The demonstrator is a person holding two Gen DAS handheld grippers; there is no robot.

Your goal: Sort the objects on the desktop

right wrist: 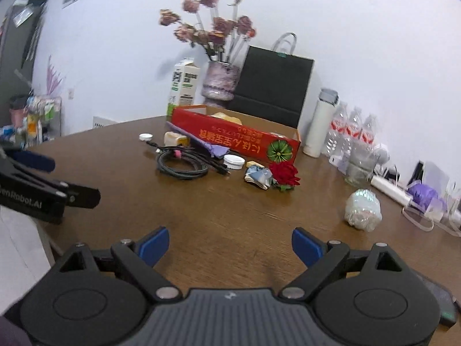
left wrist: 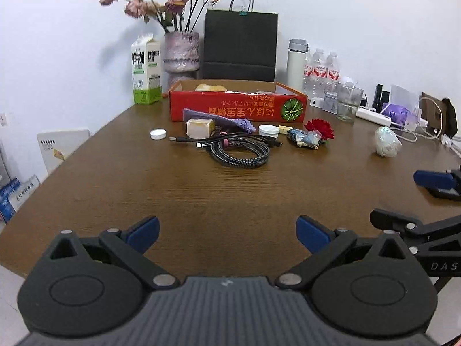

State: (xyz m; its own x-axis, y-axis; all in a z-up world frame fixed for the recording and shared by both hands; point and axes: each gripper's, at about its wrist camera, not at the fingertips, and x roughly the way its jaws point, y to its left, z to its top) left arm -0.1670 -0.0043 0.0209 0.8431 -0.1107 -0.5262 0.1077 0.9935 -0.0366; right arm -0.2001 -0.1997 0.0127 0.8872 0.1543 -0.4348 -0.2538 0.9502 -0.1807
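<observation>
Black coiled cable [left wrist: 240, 151] lies well ahead of both wide-spread, empty claws [left wrist: 227, 232] [right wrist: 230, 245].

The right claw [right wrist: 229, 246] hangs spread and empty above the brown surface [right wrist: 201, 216]. Ahead, a coiled cable [right wrist: 181, 165] lies beside a red box [right wrist: 234, 139].

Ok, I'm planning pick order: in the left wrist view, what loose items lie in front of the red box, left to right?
White cap → cream block → coiled black cable → white jar lid → crumpled wrapper → red flower → iridescent white ball.
</observation>
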